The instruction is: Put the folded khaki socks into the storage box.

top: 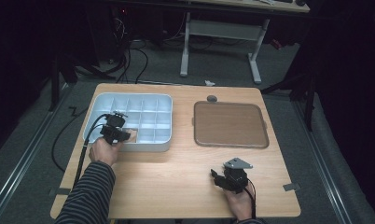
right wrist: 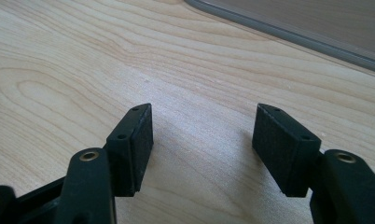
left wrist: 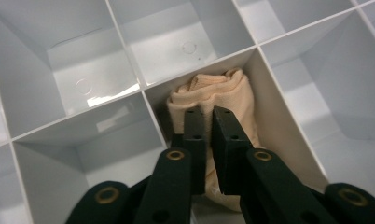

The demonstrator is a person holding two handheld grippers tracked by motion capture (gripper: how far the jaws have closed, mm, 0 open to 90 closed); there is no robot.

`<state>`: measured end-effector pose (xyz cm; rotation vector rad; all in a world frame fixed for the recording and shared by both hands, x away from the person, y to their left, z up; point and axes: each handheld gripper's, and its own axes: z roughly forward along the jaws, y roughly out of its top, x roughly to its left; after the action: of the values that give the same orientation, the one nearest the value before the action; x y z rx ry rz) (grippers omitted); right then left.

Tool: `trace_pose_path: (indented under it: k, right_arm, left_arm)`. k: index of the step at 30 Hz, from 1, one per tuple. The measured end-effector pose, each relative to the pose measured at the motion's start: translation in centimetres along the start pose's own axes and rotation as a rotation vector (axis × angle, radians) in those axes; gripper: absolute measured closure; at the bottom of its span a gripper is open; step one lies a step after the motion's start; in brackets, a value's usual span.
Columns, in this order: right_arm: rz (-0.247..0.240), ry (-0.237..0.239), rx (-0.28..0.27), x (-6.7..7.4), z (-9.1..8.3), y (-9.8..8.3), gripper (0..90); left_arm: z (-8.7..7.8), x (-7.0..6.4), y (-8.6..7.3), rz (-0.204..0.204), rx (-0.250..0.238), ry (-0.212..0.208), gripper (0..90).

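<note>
two grippers over a pale wood table (top: 176, 177): left (left wrist: 209, 116) pinching peach cloth (left wrist: 223, 93), right (right wrist: 202, 126) spread.

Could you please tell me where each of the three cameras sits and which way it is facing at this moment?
High view: above the person's side, looking forward and down on the wooden table; both forearms and hands show.
Left gripper view: rides the left tongs, looking down into the white divided tray; their black jaws stand nearly together over a peach cloth.
Right gripper view: rides the right tongs, looking low across the table; jaws apart.
Shared: tray and cloth in the high and left gripper views; the brown tray in the high and right gripper views.
</note>
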<state>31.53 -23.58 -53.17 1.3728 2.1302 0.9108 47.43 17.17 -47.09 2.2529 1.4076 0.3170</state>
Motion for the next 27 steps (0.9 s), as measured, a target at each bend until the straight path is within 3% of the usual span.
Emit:
trace_pose_path:
  k: [7, 12, 18, 27]
  right_arm:
    - [0.002, 0.0, 0.001, 0.0, 0.0, 0.0, 38.3]
    - [0.0, 0.0, 0.0, 0.0, 0.0, 0.0, 38.3]
    - [0.001, 0.001, 0.0, 0.0, 0.0, 0.0, 38.3]
    - [0.006, 0.003, -0.001, 0.0, 0.0, 0.0, 38.2]
  left_arm:
    - [0.1, 0.2, 0.1, -0.007, 0.021, -0.008, 84.8]
    - [-0.1, 0.2, 0.0, -0.008, 0.016, -0.046, 76.5]
    - [-0.5, -0.1, 0.0, -0.021, -0.017, -0.048, 64.8]
    - [-2.7, 0.0, -0.3, -0.033, -0.101, -0.044, 55.5]
